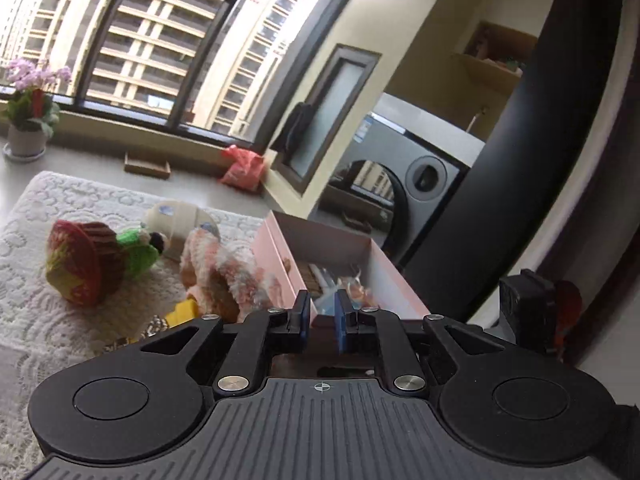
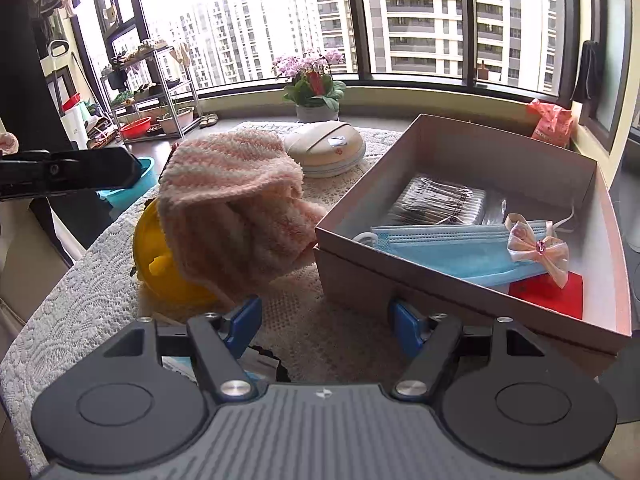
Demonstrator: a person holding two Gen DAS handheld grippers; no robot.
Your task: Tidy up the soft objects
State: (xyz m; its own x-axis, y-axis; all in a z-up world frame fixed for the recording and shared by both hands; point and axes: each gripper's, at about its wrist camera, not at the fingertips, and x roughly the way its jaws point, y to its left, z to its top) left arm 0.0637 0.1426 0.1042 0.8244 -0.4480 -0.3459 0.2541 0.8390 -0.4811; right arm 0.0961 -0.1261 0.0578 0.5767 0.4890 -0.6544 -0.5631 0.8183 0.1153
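Left gripper (image 1: pixel 323 312): jaws pressed nearly together, nothing between them, over the box's near edge.
Right gripper (image 2: pixel 326 322): jaws spread, empty, above the lace-covered tabletop (image 2: pixel 80 280).
Pink box (image 2: pixel 452 276): open; we count a blue mask (image 2: pixel 440 248), a bow (image 2: pixel 538 246), packets.
Striped pink cloth (image 2: pixel 232 200): outside the box, draped over a yellow toy (image 2: pixel 160 264).
Knitted toy (image 1: pixel 92 260): well left of the box.
Risk: we judge that lifting the cloth may drag the yellow toy; the cloth may snag the box wall.

Potted orchid (image 2: pixel 312 88) on sill; washing machine (image 1: pixel 404 200) beyond.
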